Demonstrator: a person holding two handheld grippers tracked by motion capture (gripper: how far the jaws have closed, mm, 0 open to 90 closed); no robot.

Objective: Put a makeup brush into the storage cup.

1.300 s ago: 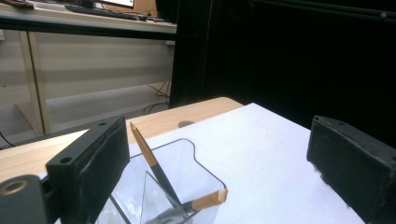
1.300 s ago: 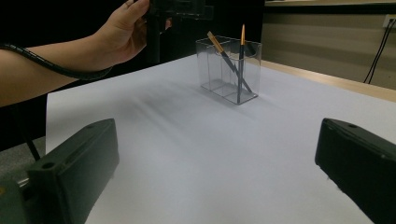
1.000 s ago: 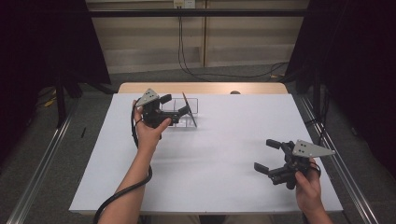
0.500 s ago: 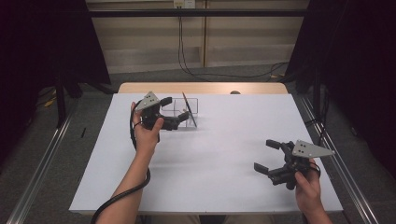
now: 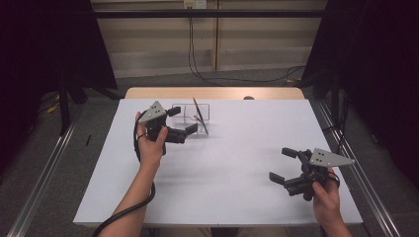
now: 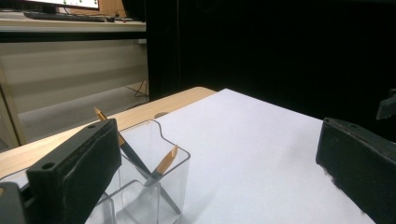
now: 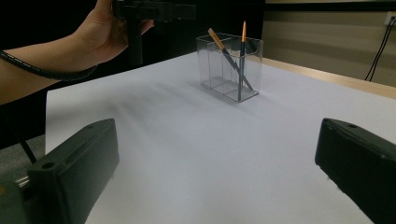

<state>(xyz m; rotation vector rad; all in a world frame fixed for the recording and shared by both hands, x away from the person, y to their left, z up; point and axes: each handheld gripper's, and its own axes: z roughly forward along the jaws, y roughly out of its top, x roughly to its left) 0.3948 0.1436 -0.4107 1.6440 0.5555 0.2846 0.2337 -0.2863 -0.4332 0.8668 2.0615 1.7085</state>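
Observation:
A clear plastic box point(image 5: 190, 114) with compartments stands at the far middle of the white table. Two dark pencils with orange ends point(image 5: 200, 116) lean crossed inside it point(image 7: 242, 51) point(image 6: 133, 157). My left gripper point(image 5: 183, 120) hovers open just left of the box, with nothing between its jaws point(image 6: 219, 144); the box point(image 6: 152, 186) shows behind its left jaw. My right gripper point(image 5: 280, 164) is held open near the table's front right, empty, pointing across the sheet point(image 7: 217, 149) toward the box point(image 7: 229, 67).
A white sheet point(image 5: 222, 168) covers the table, and a strip of bare wood point(image 5: 212, 93) runs along the far edge. Dark curtains hang on both sides. Metal rails point(image 5: 44, 187) run along the floor beside the table. The left gripper's cable point(image 5: 123, 215) trails off the front edge.
My left gripper has drawn back slightly from the box, toward the near left. The pencils and the right gripper have stayed put.

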